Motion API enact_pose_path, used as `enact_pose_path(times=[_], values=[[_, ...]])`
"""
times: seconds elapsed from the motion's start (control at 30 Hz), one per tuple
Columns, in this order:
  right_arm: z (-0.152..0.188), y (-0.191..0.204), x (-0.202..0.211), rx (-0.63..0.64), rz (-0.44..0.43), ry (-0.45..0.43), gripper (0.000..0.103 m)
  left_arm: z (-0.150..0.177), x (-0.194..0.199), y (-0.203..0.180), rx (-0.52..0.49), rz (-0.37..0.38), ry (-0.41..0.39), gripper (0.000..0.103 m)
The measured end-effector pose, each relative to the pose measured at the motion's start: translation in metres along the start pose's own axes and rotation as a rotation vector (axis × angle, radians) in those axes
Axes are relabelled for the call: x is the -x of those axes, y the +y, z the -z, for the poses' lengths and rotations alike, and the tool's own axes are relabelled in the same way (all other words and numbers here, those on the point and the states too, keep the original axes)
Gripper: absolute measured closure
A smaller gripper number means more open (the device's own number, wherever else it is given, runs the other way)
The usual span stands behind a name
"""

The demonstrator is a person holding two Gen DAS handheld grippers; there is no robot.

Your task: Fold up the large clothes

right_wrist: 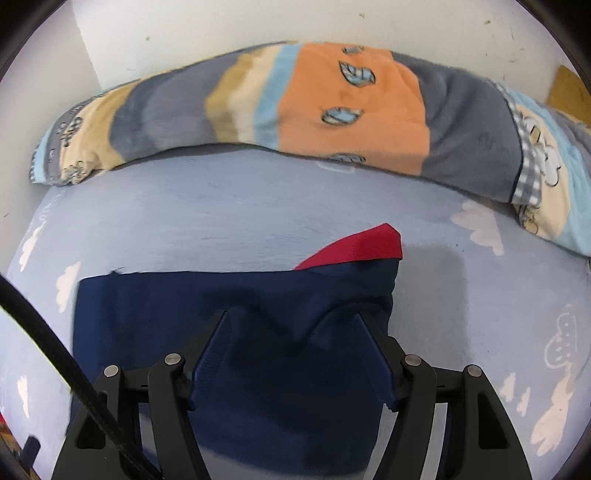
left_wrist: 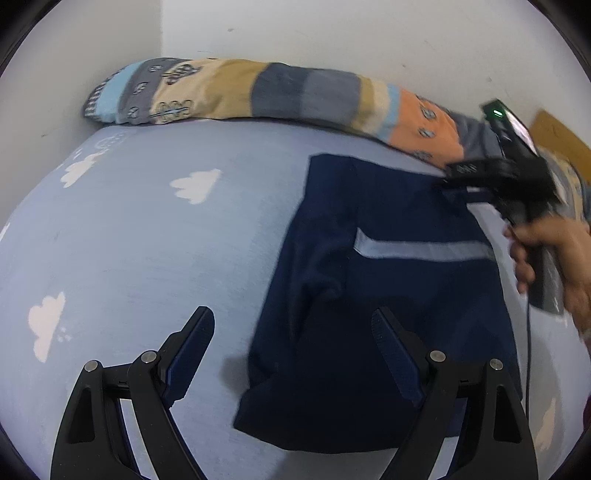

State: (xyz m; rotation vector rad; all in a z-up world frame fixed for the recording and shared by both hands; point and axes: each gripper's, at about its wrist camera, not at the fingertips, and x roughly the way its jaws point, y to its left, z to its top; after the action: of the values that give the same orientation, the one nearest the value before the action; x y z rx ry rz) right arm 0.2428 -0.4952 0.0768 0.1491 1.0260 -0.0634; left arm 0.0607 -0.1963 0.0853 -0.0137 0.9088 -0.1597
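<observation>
A navy garment [left_wrist: 373, 295] with a pale grey stripe [left_wrist: 421, 251] lies folded on the light blue bedsheet [left_wrist: 166, 229]. My left gripper [left_wrist: 293, 319] hovers open over its near left edge, nothing between the fingers. In the same view a hand holds my right gripper [left_wrist: 461, 181] at the garment's far right corner. From the right wrist, the navy garment [right_wrist: 236, 306] lies below the open right gripper [right_wrist: 291, 321], whose fingers are apart above the cloth without pinching it. A red panel [right_wrist: 362, 245] peeks out at the garment's far edge.
A long patterned pillow or rolled blanket [left_wrist: 258, 92] in grey, tan, orange and blue lies along the white wall [left_wrist: 332, 33] at the bed's far side. A black cable [right_wrist: 55, 350] crosses the right wrist view at left. White cloud prints [left_wrist: 195, 184] dot the sheet.
</observation>
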Motion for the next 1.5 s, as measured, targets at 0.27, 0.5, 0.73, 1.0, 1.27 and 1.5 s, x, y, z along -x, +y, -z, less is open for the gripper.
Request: enact_pose_path(times=[0.27, 0.5, 0.73, 1.0, 1.27, 1.5], values=[[-0.002, -0.002, -0.035, 0.045, -0.016, 0.059, 0.024, 0.010, -0.027, -0.023, -0.114, 0.007, 0.074, 0.017], [0.039, -0.054, 0.038, -0.050, -0.269, -0.052, 0.024, 0.007, -0.019, -0.007, -0.040, 0.039, 0.067, 0.017], [0.120, -0.111, 0.053, -0.196, -0.442, 0.049, 0.023, 0.002, -0.013, 0.019, 0.066, 0.076, 0.072, 0.017], [0.180, -0.100, 0.032, -0.294, -0.603, 0.128, 0.021, 0.005, -0.016, 0.058, 0.248, 0.172, 0.110, 0.017], [0.160, -0.046, 0.005, -0.277, -0.637, 0.071, 0.000, 0.008, -0.030, 0.078, 0.353, 0.199, 0.141, 0.017], [0.143, -0.026, 0.006, -0.072, -0.508, 0.067, 0.029, 0.006, -0.030, 0.079, 0.384, 0.240, 0.130, 0.017]])
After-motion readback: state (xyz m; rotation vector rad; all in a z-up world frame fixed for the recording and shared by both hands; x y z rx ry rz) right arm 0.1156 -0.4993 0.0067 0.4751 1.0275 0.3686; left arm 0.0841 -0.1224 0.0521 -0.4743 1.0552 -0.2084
